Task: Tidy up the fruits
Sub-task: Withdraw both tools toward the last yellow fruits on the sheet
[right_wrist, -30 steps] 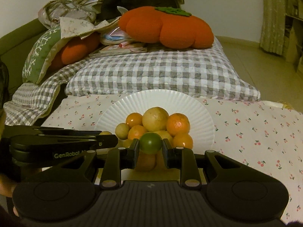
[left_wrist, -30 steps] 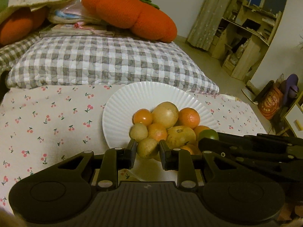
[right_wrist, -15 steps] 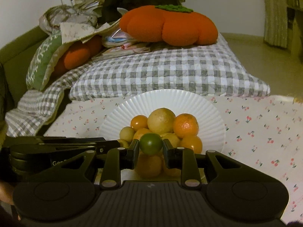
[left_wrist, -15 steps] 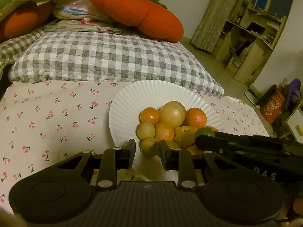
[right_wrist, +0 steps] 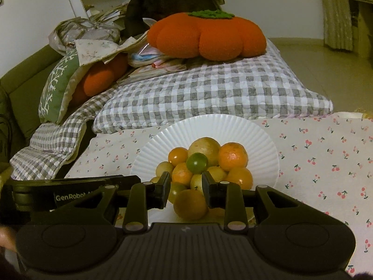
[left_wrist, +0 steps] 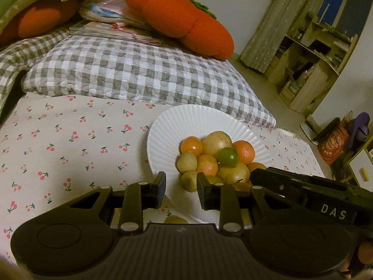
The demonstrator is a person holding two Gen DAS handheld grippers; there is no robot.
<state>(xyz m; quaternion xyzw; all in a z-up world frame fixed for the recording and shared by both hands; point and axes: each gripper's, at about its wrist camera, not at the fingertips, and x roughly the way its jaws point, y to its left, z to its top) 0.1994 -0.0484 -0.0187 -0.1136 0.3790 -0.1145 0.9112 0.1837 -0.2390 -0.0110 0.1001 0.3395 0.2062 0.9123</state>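
Looking along my left gripper [left_wrist: 181, 189], I see my two fingers a little apart with nothing pinched; only bare plate and cloth show in the gap. Just beyond my tips lies a small pale fruit [left_wrist: 191, 182] at the near edge of the heap. The fruits are piled on the near half of a white ribbed plate [left_wrist: 198, 121], which rests on a cherry-print cloth [left_wrist: 70, 144]. One green fruit [left_wrist: 227, 156] sits on top of the heap, leaning against a big yellowish one, with orange ones on either side. My right gripper [left_wrist: 258, 176] reaches in from the right, its tip beside the pile. Behind the plate lies a grey checked cushion [left_wrist: 139, 77] with an orange pumpkin cushion [left_wrist: 181, 21] on it.

Along my right gripper, these fingers are also slightly spread and clamp nothing. The green fruit rests free on the heap just beyond my tips. A yellow-orange fruit [right_wrist: 190, 204] shows in the gap between my fingers, lower down; I cannot tell whether my pads brush it. My left gripper comes in from the left, its tip near the plate's rim.
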